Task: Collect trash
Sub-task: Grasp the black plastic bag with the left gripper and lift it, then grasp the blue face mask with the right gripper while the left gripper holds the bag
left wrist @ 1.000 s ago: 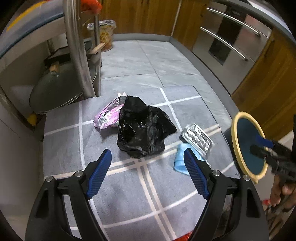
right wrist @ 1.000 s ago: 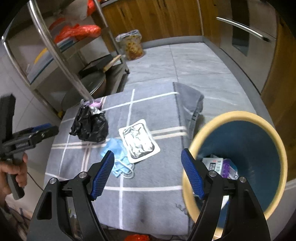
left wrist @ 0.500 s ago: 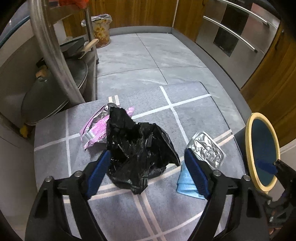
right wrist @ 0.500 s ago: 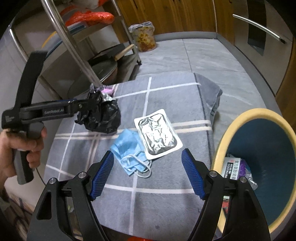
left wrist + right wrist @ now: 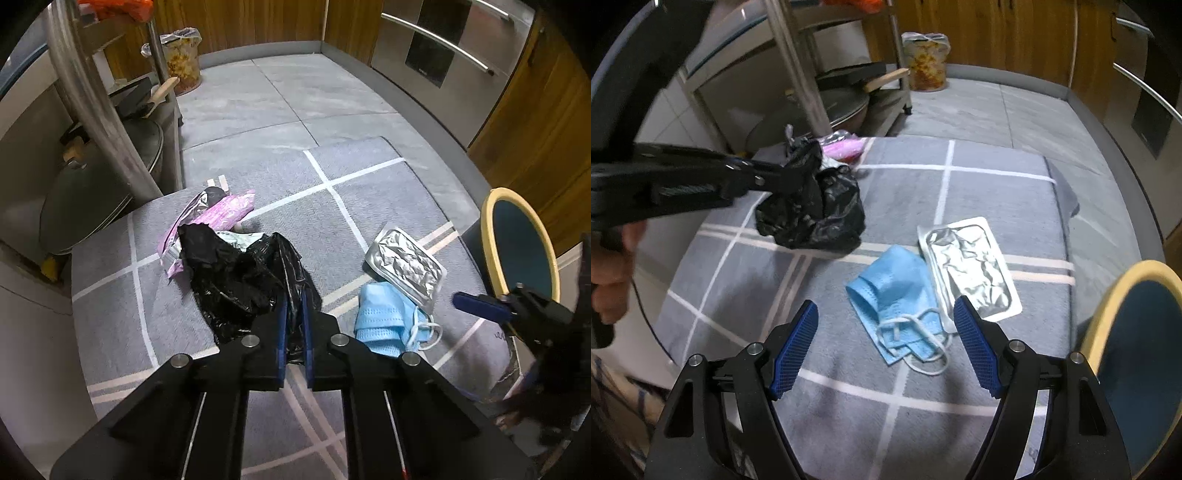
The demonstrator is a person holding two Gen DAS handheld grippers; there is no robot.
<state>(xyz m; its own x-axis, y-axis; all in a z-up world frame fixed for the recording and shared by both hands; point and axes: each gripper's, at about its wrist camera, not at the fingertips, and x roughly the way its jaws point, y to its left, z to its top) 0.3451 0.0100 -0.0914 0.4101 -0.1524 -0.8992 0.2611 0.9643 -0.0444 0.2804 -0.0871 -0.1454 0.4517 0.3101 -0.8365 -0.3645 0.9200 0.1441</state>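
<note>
The counter (image 5: 369, 177) is covered by a grey cloth with a grid of white lines; the cloth's far right corner hangs over the edge in folds. On it lie four pieces of trash. The left gripper (image 5: 293, 325) has its jaws together, clamped on the near edge of a crumpled black bag (image 5: 243, 280); in the right wrist view the bag (image 5: 816, 206) appears lifted on the held side, its lower part close to or touching the cloth, which cannot be told for certain. A pink wrapper (image 5: 218, 218) lies just behind the bag, partly under it. A blue mask (image 5: 894, 295) lies near the middle of the cloth, ear loops toward the camera, and a silver foil pouch (image 5: 971, 266) lies flat beside it on the right, its edge overlapping the mask. The right gripper (image 5: 886, 347) hovers above the mask with its jaws wide apart, holding nothing. A bin (image 5: 1137, 332) with a cream rim and dark blue inside stands at the counter's right edge, well apart from the bag. Room: grey tiled floor (image 5: 258, 96) beyond the counter, wooden cabinet fronts along the back and right, a steel appliance front with bar handles at right. A metal rack (image 5: 798, 66) stands at left with a pan lid and dark cookware on its lower shelf; a small lined waste basket (image 5: 927, 59) stands on the floor by the back wall.
</note>
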